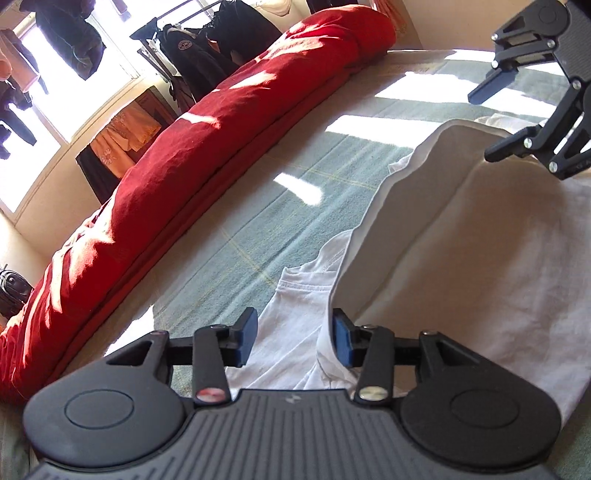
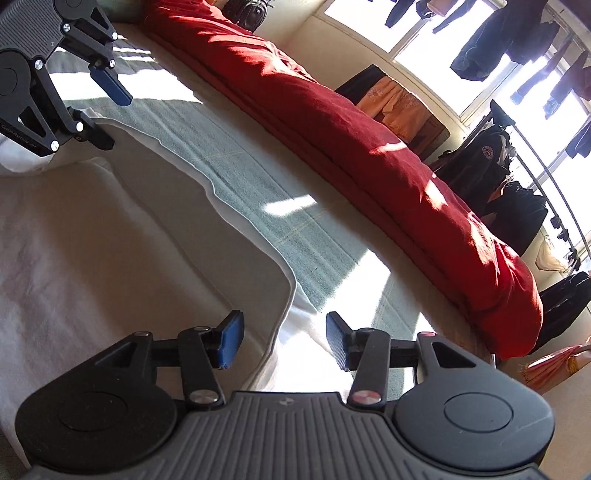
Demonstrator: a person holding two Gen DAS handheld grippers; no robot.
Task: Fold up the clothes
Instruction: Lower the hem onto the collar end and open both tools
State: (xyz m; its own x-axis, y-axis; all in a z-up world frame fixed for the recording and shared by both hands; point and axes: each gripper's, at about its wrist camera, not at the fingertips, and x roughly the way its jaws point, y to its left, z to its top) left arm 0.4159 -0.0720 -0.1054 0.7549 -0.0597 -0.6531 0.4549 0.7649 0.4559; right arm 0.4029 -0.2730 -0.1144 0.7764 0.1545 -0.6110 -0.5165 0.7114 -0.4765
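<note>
left wrist view looks along the left gripper (image 1: 293, 341), whose blue-padded fingers (image 1: 246, 341) stand apart with nothing between them but the near edge of a white t-shirt (image 1: 480, 258) lying under them. the shirt is spread flat on a pale green blanket (image 1: 280, 221) that covers the bed, and a folded-over flap of the shirt runs from near centre up toward the far right, with a sleeve part showing to its left by the near fingers. at the far right the right gripper (image 1: 491, 122) hangs over the far end of the shirt, its fingers spread apart and holding nothing. a rolled red duvet (image 1: 207, 147) lies along the left side of the blanket, and beyond it dark clothes (image 1: 184, 48) hang on a rack by a bright window (image 1: 44, 122). right wrist view looks along the right gripper (image 2: 284, 341), its fingers apart over the near edge of the white t-shirt (image 2: 110, 240), which fills the left side on the pale green blanket (image 2: 258, 192). the left gripper (image 2: 107, 110) sits at the far left above the shirt, fingers apart. the red duvet (image 2: 369, 147) runs along the right of the blanket, with the dark clothes (image 2: 491, 155) and window (image 2: 417, 33) behind it.
</note>
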